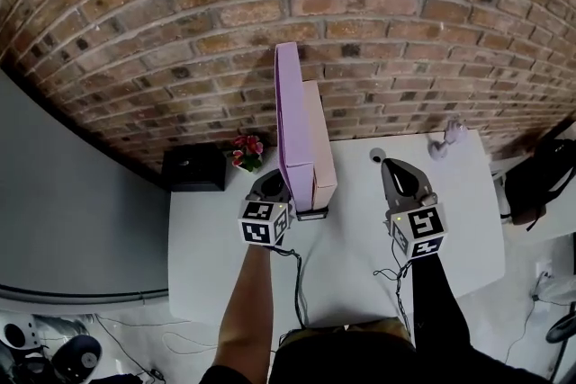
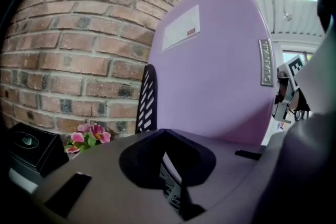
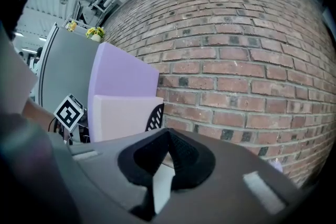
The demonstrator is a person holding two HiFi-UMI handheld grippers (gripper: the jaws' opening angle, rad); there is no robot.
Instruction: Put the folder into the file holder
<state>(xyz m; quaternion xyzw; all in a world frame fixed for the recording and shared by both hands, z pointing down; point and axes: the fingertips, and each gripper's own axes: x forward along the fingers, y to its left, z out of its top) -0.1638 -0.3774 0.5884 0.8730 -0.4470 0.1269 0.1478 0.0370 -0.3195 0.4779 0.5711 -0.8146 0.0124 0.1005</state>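
Folder (image 1: 288,112), purple and tall, stood upright in the holder (image 1: 312,213) at the far edge of the table (image 1: 360,256), close to the brick wall (image 1: 360,31). A shorter pale folder (image 1: 319,139) stood touching its right side in the same holder. The left gripper view showed the purple face (image 2: 210,71) with a white label (image 2: 181,34) and a metal tag (image 2: 266,63), and the holder's black mesh side (image 2: 147,99) just left of it. The right gripper view showed the other mesh side (image 3: 155,117) just right of the pale folder (image 3: 123,115), with the purple one (image 3: 123,73) rising behind.

The left claw (image 1: 270,187) sat at the folder's near lower corner. Its jaws were closed, tips together (image 2: 161,132), and nothing could be made out pinched between them; whether they touched the folder could not be told. The right claw (image 1: 393,166) hung over the table, well apart from the folders, with its jaws also closed and empty (image 3: 168,132).

A black box (image 1: 193,166) stood at the table's far left, with pink flowers (image 1: 247,150) between it and the holder. A small lilac thing (image 1: 454,135) stood near the far right corner
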